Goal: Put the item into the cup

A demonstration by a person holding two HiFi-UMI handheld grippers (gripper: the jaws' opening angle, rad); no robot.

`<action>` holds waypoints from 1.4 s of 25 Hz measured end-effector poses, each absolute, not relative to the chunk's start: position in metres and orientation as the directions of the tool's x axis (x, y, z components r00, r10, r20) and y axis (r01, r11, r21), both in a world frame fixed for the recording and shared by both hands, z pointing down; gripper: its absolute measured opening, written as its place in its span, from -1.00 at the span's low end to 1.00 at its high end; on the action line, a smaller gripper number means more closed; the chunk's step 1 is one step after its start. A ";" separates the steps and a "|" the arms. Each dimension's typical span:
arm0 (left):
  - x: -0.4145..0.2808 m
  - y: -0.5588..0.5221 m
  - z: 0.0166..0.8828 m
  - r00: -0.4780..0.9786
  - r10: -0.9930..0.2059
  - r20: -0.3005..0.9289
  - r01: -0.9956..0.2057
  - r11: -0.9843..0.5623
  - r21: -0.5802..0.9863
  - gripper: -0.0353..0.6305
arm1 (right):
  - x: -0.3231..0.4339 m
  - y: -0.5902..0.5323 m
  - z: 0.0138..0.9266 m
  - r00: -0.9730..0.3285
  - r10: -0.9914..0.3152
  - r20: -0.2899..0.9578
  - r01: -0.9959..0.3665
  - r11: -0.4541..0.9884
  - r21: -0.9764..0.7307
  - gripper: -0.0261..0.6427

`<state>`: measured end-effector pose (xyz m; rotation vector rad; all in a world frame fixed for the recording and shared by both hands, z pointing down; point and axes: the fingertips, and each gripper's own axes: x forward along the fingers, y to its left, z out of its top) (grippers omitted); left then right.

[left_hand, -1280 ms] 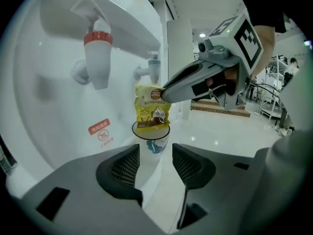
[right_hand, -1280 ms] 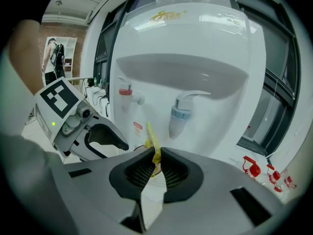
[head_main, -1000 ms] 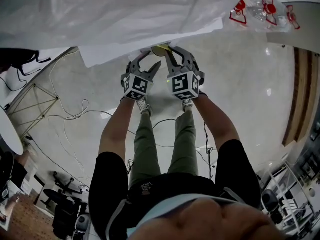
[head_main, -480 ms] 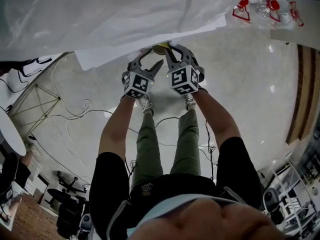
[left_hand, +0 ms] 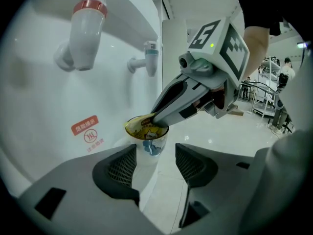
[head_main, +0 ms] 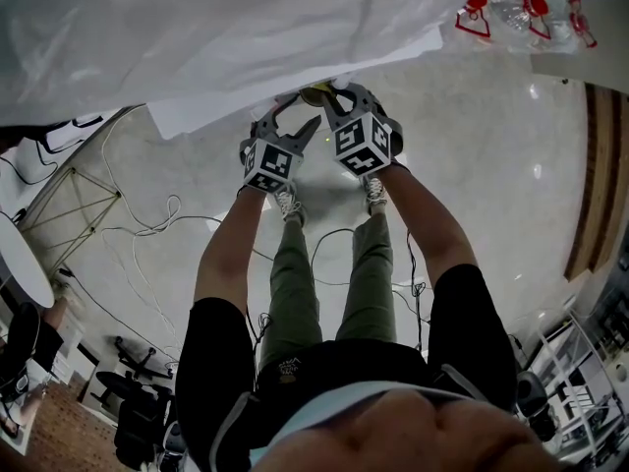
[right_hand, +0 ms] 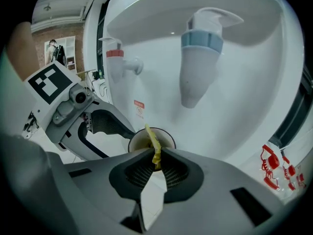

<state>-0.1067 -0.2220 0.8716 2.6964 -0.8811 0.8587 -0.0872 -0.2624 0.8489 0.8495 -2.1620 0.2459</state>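
- White plastic water dispenser [left_hand: 44,106]: its red-collared tap [left_hand: 86,31] was on the left in the left gripper view and its blue-collared tap [left_hand: 150,58] on the right.
- Left gripper [left_hand: 155,155]: its jaws stood wide apart and had just been opening. The pads gripped nothing. The cup appeared in the gap ahead of them, and one jaw lay just beside the cup's left wall in the right gripper view.
- Small white paper cup [left_hand: 150,145] with a cartoon print: it stood upright against the dispenser front, below the taps.
- Thin yellow sachet [right_hand: 153,146]: its lower end was pinched in the right gripper, and its free end slanted up across the cup's mouth.
- Right gripper [right_hand: 155,161]: its jaws were nearly together, clamped on the sachet, with the tips at the cup's rim.
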 end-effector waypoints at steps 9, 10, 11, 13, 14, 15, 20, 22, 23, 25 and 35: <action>-0.108 -0.216 0.869 0.658 -0.484 0.577 -0.591 -0.807 -0.004 -0.14 | -0.087 -0.256 0.836 -0.510 -0.537 0.672 -0.699 0.714 0.040 -0.74; -0.109 -0.215 0.867 0.658 -0.486 0.576 -0.592 -0.806 -0.005 -0.14 | -0.087 -0.256 0.832 -0.514 -0.549 0.659 -0.705 0.708 0.040 -0.74; -0.109 -0.214 0.866 0.657 -0.488 0.574 -0.593 -0.805 -0.006 -0.13 | -0.086 -0.255 0.828 -0.517 -0.562 0.646 -0.710 0.703 0.042 -0.74; -0.110 -0.212 0.863 0.655 -0.493 0.572 -0.597 -0.802 -0.008 -0.13 | -0.082 -0.253 0.820 -0.520 -0.584 0.623 -0.727 0.686 0.037 -0.74; -0.111 -0.210 0.862 0.654 -0.496 0.571 -0.599 -0.801 -0.009 -0.13 | -0.081 -0.252 0.816 -0.520 -0.592 0.615 -0.737 0.676 0.027 -0.74; -0.112 -0.208 0.860 0.654 -0.498 0.570 -0.601 -0.799 -0.009 -0.13 | -0.079 -0.251 0.813 -0.521 -0.599 0.608 -0.747 0.664 0.015 -0.74; -0.116 -0.198 0.847 0.652 -0.515 0.557 -0.617 -0.787 -0.006 -0.12 | -0.068 -0.240 0.799 -0.514 -0.622 0.591 -0.781 0.624 -0.023 -0.74; -0.117 -0.195 0.837 0.652 -0.526 0.546 -0.626 -0.780 -0.005 -0.12 | -0.063 -0.236 0.793 -0.508 -0.629 0.588 -0.793 0.608 -0.035 -0.74; -0.118 -0.193 0.832 0.653 -0.532 0.539 -0.630 -0.777 -0.004 -0.12 | -0.060 -0.234 0.790 -0.504 -0.633 0.587 -0.800 0.599 -0.042 -0.74; -0.120 -0.189 0.818 0.654 -0.544 0.526 -0.641 -0.768 0.003 -0.12 | -0.057 -0.229 0.781 -0.498 -0.640 0.586 -0.813 0.579 -0.059 -0.74; -0.126 -0.153 0.721 0.655 -0.607 0.450 -0.684 -0.729 0.012 -0.32 | -0.046 -0.196 0.698 -0.472 -0.692 0.547 -0.853 0.515 -0.086 -0.74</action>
